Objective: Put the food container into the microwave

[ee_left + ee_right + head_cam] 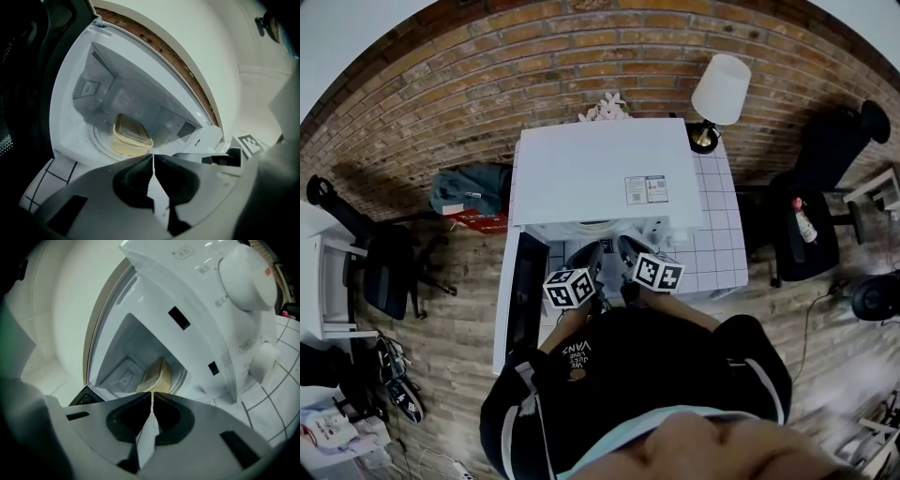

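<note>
- Food container (131, 136) placement, nearest elements first: the left tongs (153, 155) are drawn fully together, tip against tip, with nothing between them.
- The right tongs (152, 392) are likewise pressed together and hold nothing. Both point at the oven opening from just outside it.
- In the head view, the person (647, 375) stands close against the tiled tabletop (717, 239), with both tongs held out in front at the cavity mouth.
- The door (525, 291) stands swung wide to the person's left, leaving the cavity fully exposed.
- The microwave (605, 173) sits on the tabletop. Its control knob (243, 275) shows on the panel to the right of the opening.
- Inside the cavity, the food container rests lid-up on the turntable (93, 136), apart from both tongs and touched by neither.
- It appears to lie slightly toward the right of the glass plate, though the wide-angle distortion makes its exact centring hard to judge.
- Beyond the oven, a lamp (720, 89) stands at the far corner of the tabletop, before the brick wall (581, 47).
- Progress, as a judgement: the placement named in the task looks complete. The container is inside and the tongs are free of it.
- Only the open door would be left to shut, a step the task sentence does not name.
</note>
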`<state>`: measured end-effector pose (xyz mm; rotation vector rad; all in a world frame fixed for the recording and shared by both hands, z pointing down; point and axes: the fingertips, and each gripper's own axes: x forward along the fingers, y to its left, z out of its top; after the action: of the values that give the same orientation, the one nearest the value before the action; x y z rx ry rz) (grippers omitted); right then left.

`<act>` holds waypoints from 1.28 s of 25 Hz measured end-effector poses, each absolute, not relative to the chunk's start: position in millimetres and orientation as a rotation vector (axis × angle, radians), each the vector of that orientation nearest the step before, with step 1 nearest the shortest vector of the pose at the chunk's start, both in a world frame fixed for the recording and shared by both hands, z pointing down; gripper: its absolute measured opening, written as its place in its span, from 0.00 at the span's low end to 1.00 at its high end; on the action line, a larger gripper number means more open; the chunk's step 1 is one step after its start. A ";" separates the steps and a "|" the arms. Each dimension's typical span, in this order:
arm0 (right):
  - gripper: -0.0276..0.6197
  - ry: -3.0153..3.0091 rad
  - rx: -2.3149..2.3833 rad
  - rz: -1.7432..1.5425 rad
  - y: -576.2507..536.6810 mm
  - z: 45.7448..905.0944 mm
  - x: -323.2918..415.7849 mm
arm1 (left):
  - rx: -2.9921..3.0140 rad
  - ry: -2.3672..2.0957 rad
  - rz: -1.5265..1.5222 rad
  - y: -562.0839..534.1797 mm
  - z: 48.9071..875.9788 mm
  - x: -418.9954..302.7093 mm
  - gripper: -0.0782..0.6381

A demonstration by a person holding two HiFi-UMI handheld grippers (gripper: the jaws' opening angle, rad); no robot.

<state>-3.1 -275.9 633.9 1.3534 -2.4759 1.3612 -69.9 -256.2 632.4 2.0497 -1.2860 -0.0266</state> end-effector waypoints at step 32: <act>0.07 -2.573 1.158 1.283 -201.7 625.9 42.6 | 2.009 -1.444 -0.102 -165.4 621.8 -21.8 0.14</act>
<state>42.6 -201.7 625.9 1.1579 -2.5727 1.2832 -21.8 -165.4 621.8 2.0089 -1.4440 -0.1019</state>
